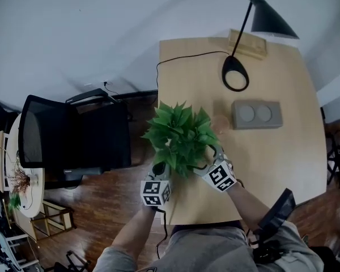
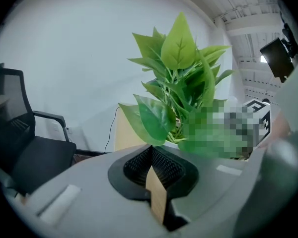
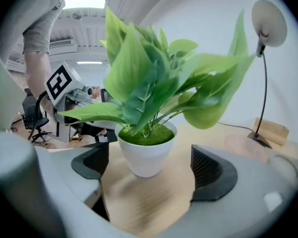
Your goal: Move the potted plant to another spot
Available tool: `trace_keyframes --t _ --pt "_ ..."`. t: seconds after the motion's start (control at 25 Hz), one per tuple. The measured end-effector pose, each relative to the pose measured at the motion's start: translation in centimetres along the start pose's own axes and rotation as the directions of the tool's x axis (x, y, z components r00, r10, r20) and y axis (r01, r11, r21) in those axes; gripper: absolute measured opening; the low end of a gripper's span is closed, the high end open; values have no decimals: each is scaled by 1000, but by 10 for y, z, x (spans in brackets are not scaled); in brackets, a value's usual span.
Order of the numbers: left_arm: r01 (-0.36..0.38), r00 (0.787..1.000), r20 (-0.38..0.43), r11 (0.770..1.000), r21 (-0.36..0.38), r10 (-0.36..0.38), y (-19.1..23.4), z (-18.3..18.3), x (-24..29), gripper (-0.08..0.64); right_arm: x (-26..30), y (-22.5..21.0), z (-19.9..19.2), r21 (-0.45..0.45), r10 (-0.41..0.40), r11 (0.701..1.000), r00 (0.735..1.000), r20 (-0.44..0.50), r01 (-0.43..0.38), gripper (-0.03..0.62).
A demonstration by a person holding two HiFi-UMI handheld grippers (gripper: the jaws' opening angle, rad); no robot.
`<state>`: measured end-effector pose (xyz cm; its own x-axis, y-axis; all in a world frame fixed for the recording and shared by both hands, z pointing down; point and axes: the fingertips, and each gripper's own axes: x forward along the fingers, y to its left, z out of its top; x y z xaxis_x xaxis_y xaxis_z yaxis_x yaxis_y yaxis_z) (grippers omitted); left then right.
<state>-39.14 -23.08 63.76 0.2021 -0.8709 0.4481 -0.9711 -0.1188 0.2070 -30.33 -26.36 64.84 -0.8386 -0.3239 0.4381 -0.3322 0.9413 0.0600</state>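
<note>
The potted plant [image 1: 180, 136], green leaves in a white pot [image 3: 145, 153], stands on the wooden table [image 1: 272, 169] near its left front edge. My right gripper [image 3: 149, 163] is open, and the pot stands just ahead of and between its black pads [image 3: 212, 174], touching neither. In the head view the right gripper [image 1: 215, 168] sits at the plant's right front, its tips under the leaves. My left gripper [image 1: 156, 179] is at the plant's left front, by the table edge. It is shut with nothing in it [image 2: 154, 175], and the plant [image 2: 181, 86] rises beyond its tips.
A black desk lamp [image 1: 236, 72], a grey box with two round dials [image 1: 257, 114] and a wooden block [image 1: 247, 44] stand further back on the table. A black cable [image 1: 181, 56] runs off the table's left edge. A black office chair [image 1: 73, 135] stands to the left on the wooden floor.
</note>
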Motion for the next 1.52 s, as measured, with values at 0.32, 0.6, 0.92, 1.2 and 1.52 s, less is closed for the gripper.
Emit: trace_keyframes --t 0.32,0.6,0.92,1.2,1.52 --pt "-35 998 47 999 -2 35 -36 4 -39 -6 -68 -1 22 -27 -38 999 999 26 39 518" --pt "-91 989 112 996 -27 93 -102 -4 -71 -6 -153 -5 19 -33 -62 997 996 72 64 432" --pt "-25 979 201 1000 -1 24 -244 1 -85 -6 -276 -3 -6 3 -109 994 985 136 109 161" --pt "24 972 232 999 38 -32 -327 6 -95 -6 -353 -2 -25 30 -150 989 974 167 147 33" --pt "72 968 235 996 59 -84 -356 -2 -114 -6 -396 18 -46 94 -228 972 961 154 216 6"
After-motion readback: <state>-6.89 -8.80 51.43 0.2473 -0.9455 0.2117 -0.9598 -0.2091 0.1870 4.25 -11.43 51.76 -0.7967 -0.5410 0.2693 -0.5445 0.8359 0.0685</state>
